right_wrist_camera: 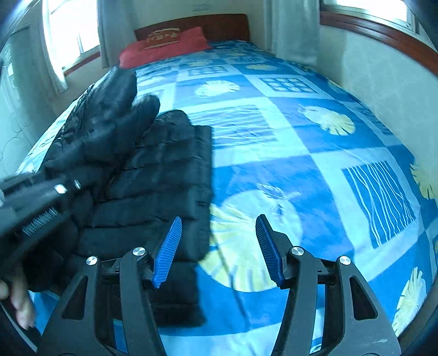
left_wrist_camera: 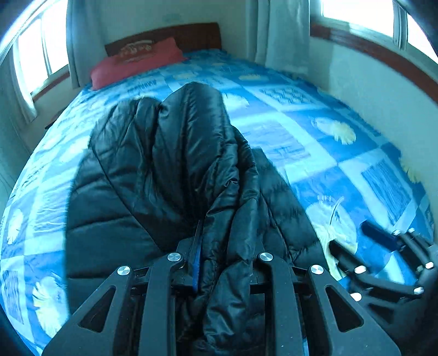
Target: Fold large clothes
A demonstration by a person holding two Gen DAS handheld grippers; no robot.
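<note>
With the left gripper [left_wrist_camera: 223, 263] fingers pinched on a bunched fold of the black puffer jacket [left_wrist_camera: 164, 169] lying mid-frame on the bed [left_wrist_camera: 314, 153] and the right gripper [right_wrist_camera: 219, 246] spread empty, the slick fabric could slip free.

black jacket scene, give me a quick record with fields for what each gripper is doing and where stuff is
garment: black puffer jacket, partly lying on the bed, part lifted
left gripper: shut on a bunch of the jacket's fabric
right gripper: open, nothing between the blue pads, over the jacket's edge and bedspread
surface: blue patterned bedspread
far end: red pillow by the wooden headboard
</note>
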